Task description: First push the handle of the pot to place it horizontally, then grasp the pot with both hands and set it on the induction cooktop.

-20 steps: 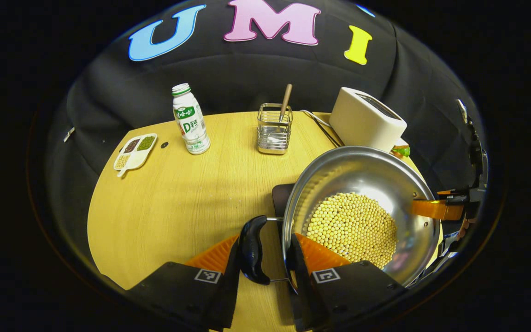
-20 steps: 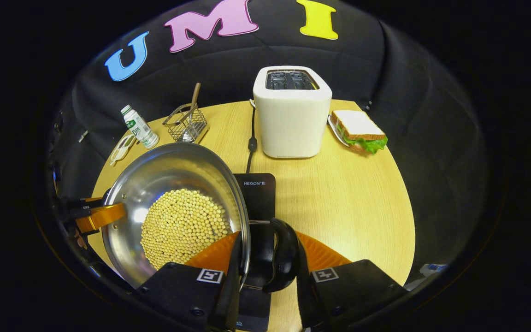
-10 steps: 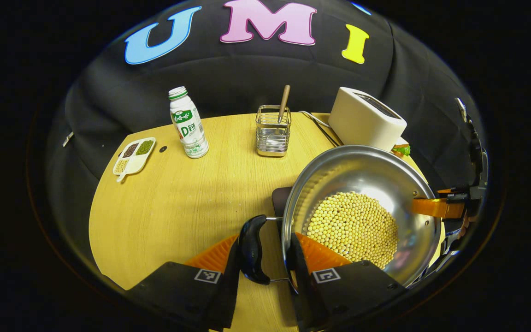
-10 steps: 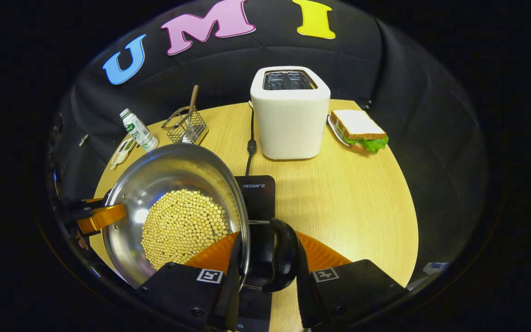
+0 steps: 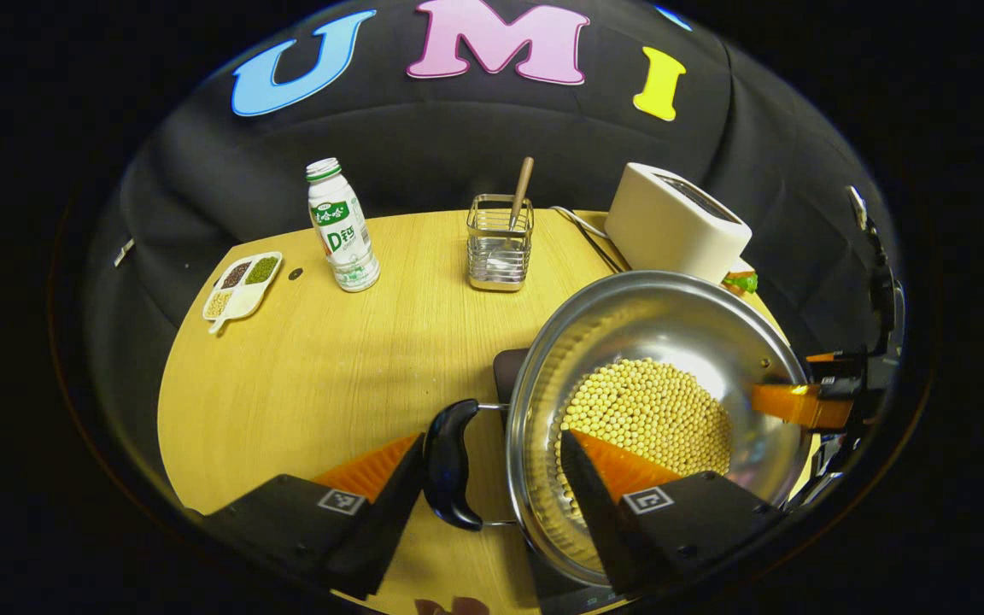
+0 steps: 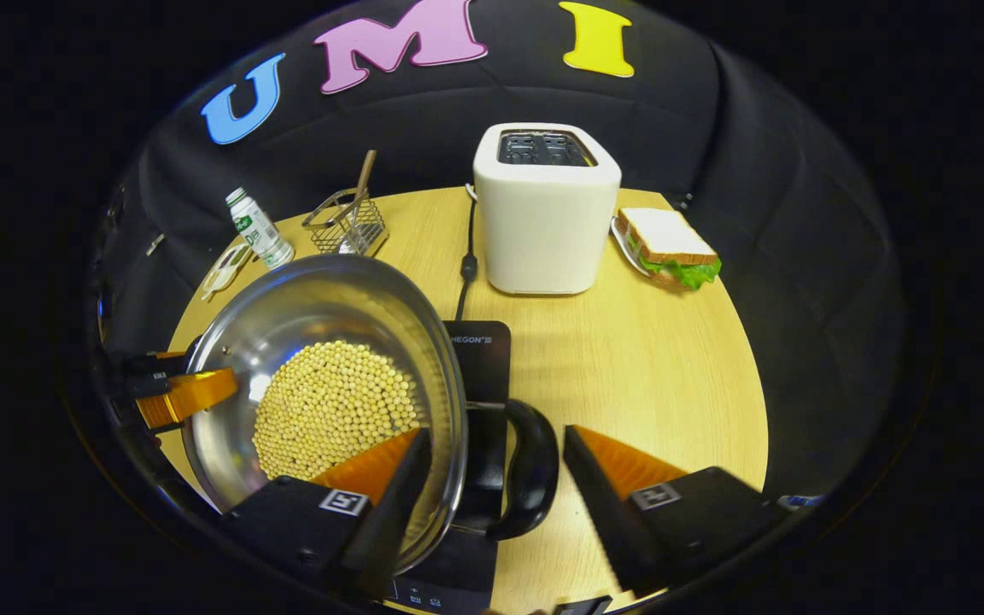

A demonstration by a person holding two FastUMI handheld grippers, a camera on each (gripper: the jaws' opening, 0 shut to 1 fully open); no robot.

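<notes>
Sitting on the black induction cooktop at lower centre of the right gripper view, the steel pot holds a bed of yellow beans. The right gripper has its jaws spread wide, one finger inside the rim, the other clear of the black side handle. In the left gripper view, the left gripper is likewise spread wide around the opposite handle and pot wall. A white toaster stands beyond on the wooden table.

Left tongs and right tongs both spread wide, apparently gripping nothing.
</notes>
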